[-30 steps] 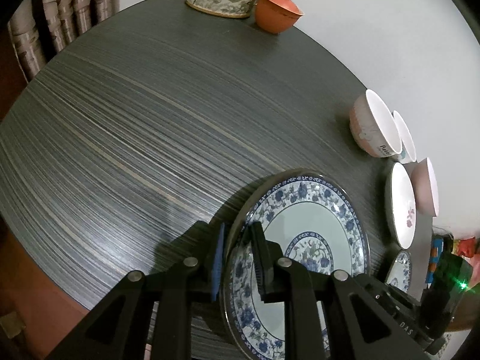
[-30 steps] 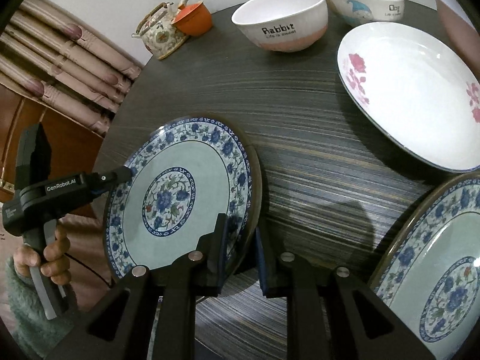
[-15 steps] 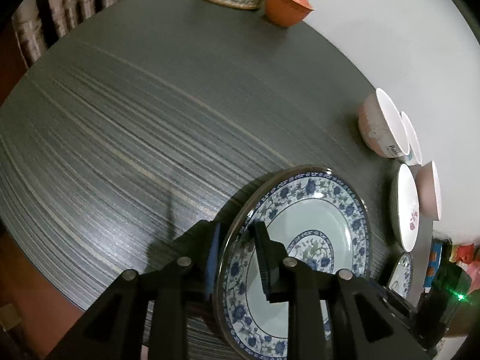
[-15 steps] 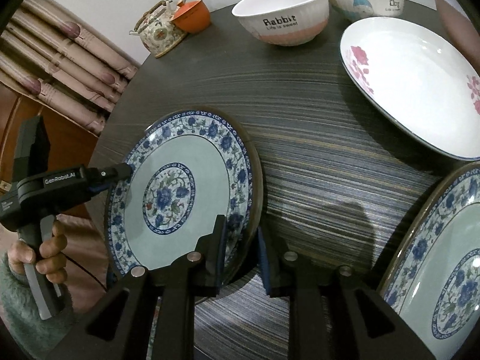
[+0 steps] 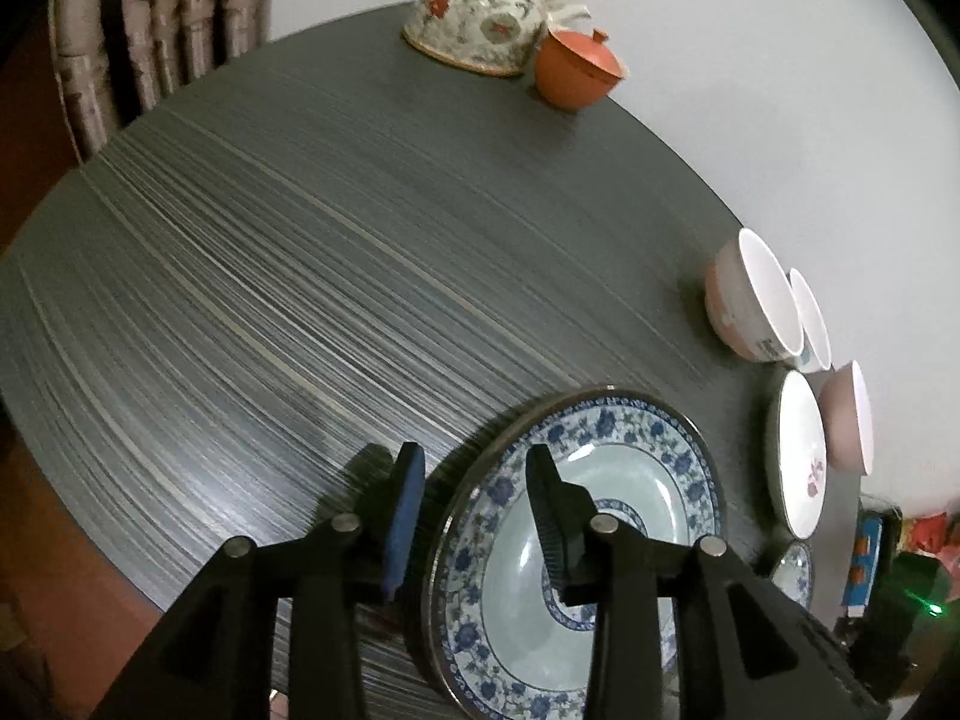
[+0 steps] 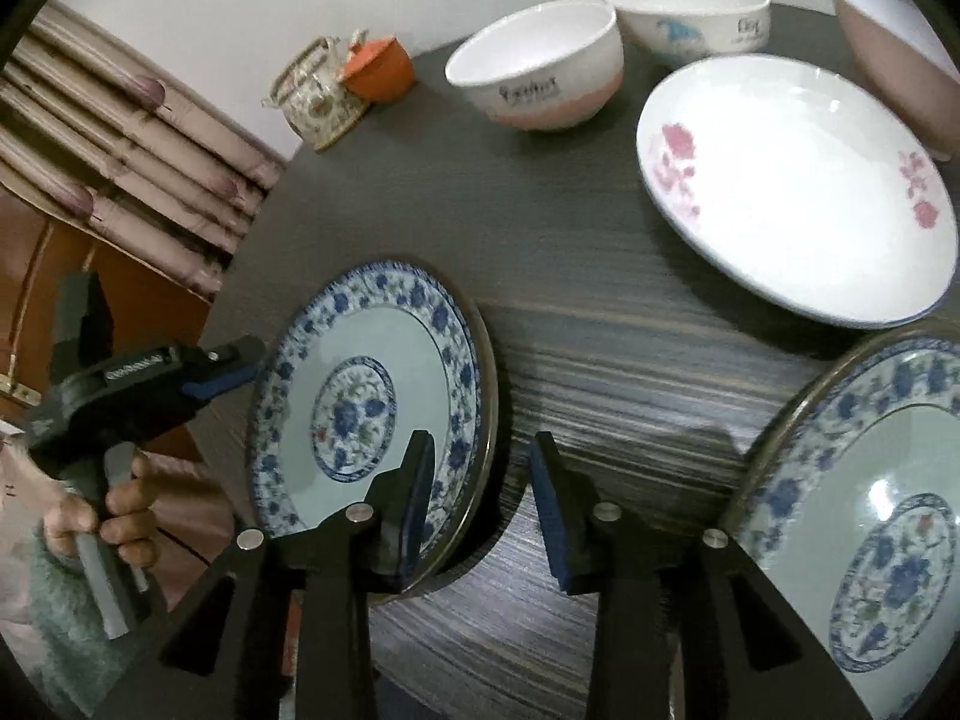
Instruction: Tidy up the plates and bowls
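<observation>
Only rightward, second blue plate (image 6: 870, 546).

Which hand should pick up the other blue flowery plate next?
Right, probably. The right gripper is open, and the second blue plate lies just to its right. The left gripper, also open, is across the first blue plate, farther away.

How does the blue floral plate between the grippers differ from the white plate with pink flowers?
The blue floral plate has a dense blue border and centre medallion; the white plate with pink flowers is mostly plain. The blue one sits at the table's edge between open jaws; the white one lies near the bowls, untouched. Both are round.
</observation>
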{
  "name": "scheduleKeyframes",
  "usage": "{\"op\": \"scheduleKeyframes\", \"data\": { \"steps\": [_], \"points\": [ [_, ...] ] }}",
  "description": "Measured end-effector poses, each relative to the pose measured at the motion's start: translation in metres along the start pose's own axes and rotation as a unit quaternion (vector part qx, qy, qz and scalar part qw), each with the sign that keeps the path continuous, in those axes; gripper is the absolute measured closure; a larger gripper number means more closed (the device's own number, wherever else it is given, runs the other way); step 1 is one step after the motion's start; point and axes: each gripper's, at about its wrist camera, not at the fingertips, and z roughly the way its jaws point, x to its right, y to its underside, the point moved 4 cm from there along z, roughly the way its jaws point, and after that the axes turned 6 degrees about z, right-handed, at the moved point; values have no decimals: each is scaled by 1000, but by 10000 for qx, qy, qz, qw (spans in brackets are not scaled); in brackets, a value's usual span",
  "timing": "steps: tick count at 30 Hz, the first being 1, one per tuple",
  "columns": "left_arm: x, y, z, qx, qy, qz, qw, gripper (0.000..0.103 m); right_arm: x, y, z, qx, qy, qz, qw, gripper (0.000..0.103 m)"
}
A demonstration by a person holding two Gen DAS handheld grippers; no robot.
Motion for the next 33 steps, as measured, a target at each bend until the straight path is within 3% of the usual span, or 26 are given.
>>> {"op": "scheduleKeyframes", "data": {
  "steps": [9, 20, 27, 33],
  "points": [
    [-1, 0, -6, 142, -165, -15, 9998, 67, 14, -5, -73, 654, -125, 121, 9977, 69],
    [25, 8, -12, 185, -369, 423, 9983, 67, 71, 14, -157, 1131, 317, 523, 9917, 68],
    [86, 30, -34, 234, -83, 1174, 9928, 62, 112, 33, -180, 1038, 793, 542, 9900, 68],
    [146, 63, -38, 3, 462, 1674, 9848, 58, 139, 45, -189, 1010, 992, 573, 9883, 68]
  ]
}}
